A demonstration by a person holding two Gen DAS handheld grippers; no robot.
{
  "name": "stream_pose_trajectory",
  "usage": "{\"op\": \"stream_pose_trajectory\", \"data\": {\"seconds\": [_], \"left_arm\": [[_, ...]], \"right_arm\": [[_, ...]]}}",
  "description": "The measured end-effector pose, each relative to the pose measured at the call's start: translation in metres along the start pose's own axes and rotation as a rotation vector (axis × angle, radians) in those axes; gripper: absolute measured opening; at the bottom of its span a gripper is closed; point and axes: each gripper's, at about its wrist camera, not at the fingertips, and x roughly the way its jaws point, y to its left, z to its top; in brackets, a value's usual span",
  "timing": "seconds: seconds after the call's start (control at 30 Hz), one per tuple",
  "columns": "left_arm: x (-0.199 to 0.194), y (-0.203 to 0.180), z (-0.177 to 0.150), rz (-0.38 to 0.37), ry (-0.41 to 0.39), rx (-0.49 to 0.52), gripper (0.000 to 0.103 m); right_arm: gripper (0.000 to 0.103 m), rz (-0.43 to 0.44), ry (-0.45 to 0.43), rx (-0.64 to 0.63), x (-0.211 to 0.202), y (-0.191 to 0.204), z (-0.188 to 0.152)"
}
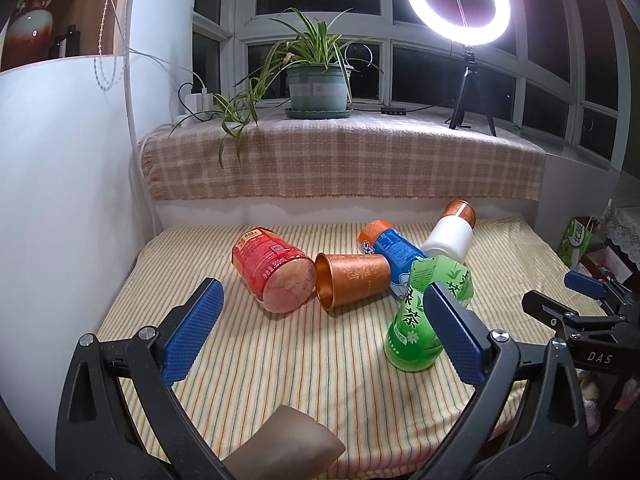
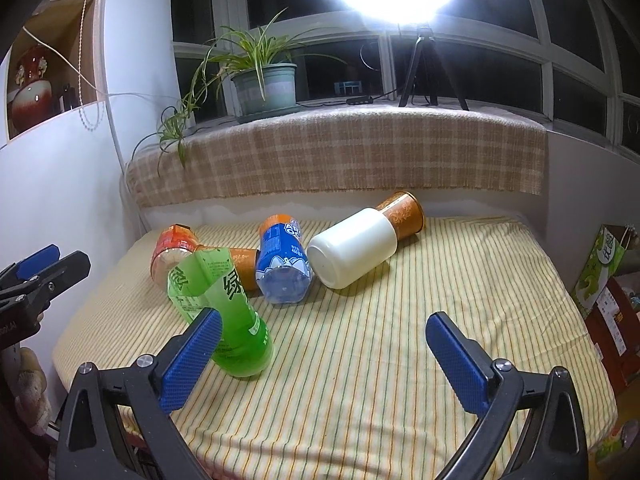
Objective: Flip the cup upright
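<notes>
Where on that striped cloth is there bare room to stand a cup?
Bare: the near strip in front of the green bottle, and the right side beyond the white cup. Crowded: the middle-left, where red bottle, copper cup and blue bottle lie bunched.

The copper cup [image 1: 352, 280] lay on its side on the striped cloth [image 1: 280, 360], open mouth toward the camera, touching the red bottle [image 1: 272, 268]. A white cup [image 2: 352, 248] lay toppled behind.
</notes>
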Motion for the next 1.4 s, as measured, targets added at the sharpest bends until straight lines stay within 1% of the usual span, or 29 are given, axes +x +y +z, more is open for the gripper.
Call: {"op": "stream_pose_trajectory", "data": {"seconds": [1.23, 1.4], "left_arm": [[0.0025, 0.001, 0.0003, 0.002, 0.003, -0.001, 0.102], [0.0027, 0.0061, -0.0018, 0.004, 0.007, -0.003, 0.102]], "right_arm": [[0.103, 0.003, 0.01, -0.007, 0.0048, -0.0001, 0.0006], [0.103, 0.003, 0.014, -0.008, 0.0048, 0.0007, 0.0011]]}}
